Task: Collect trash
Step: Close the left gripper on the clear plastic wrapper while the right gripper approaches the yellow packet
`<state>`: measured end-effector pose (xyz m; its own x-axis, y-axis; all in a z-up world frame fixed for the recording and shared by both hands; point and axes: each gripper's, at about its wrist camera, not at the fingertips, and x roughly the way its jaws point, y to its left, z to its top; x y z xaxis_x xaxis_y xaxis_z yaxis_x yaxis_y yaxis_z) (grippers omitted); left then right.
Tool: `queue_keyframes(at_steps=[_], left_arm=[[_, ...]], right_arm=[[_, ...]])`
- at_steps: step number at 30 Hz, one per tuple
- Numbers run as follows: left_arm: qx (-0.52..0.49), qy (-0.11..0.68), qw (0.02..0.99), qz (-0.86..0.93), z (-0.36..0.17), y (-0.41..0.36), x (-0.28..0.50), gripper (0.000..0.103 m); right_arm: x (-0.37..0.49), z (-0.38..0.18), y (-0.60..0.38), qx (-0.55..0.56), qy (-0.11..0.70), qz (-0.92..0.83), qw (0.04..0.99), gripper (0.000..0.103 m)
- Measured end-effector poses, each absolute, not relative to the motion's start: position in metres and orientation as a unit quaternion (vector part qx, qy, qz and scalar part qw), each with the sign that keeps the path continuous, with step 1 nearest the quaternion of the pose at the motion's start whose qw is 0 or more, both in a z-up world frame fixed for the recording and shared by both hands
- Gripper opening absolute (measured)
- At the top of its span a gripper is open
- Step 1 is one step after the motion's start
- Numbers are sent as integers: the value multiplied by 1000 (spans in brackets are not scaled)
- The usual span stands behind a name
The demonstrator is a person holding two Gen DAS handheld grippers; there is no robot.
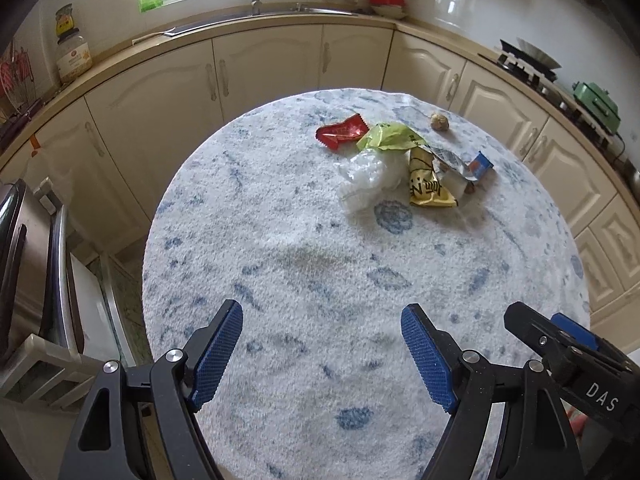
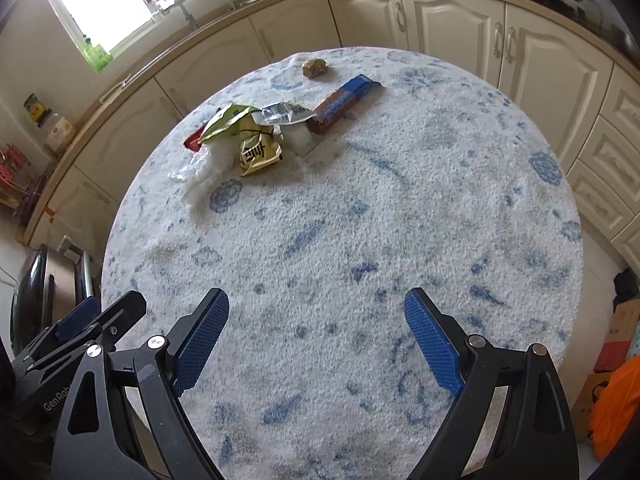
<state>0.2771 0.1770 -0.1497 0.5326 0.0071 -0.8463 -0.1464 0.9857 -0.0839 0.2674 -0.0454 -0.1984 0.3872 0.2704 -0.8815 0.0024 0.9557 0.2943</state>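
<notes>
Both tools hang over the near edge of the round table under its shaggy white-and-blue patterned cloth. The left gripper has its blue-padded fingers spread wide with nothing between them, and the right gripper is just as wide and just as empty.

The trash lies well ahead of both, bunched toward the far side. There is a red foil wrapper, a lime-green crinkled packet, a clump of clear crumpled plastic, a yellow printed sachet, a torn silver foil piece and a long brown-and-blue snack-bar wrapper. Beyond them, apart from the heap, sits a small brownish lump; I can't tell what it is.

No bin is in sight from either view.

To my eye the job has barely begun, and the reach forward comes first. Light wrappers will skid on that pile, so I'd come down steeply over one piece and pinch a raised crease rather than a flat edge. Starting with an outlying piece such as the red wrapper or the bar wrapper should keep the overlapping ones from dragging along.
</notes>
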Motion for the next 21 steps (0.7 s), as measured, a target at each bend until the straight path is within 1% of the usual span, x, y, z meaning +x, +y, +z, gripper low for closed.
queue_keyframes(at_steps=[8,15,17,18,19,20,21], left_arm=[[-49,489,870,36,-165,182,376,78],[-41,503,863,16,-188,179,435,77],[-40,506,862,5,-196,178,448,73],[-41,508,861,-3,-200,178,451,66],[-45,510,859,-12,-204,178,452,53],[-53,514,856,-22,-208,179,455,47],[-64,518,853,-31,-213,181,457,33]], right_arm=[[333,-199,-41,111,540,66,832,91],[371,-216,-39,106,552,53,825,91],[377,-223,-36,105,559,53,821,91],[379,-226,-35,105,562,53,819,91],[381,-229,-34,107,564,53,817,91],[381,-231,-33,109,567,52,815,91],[381,-233,-33,112,569,52,813,91]])
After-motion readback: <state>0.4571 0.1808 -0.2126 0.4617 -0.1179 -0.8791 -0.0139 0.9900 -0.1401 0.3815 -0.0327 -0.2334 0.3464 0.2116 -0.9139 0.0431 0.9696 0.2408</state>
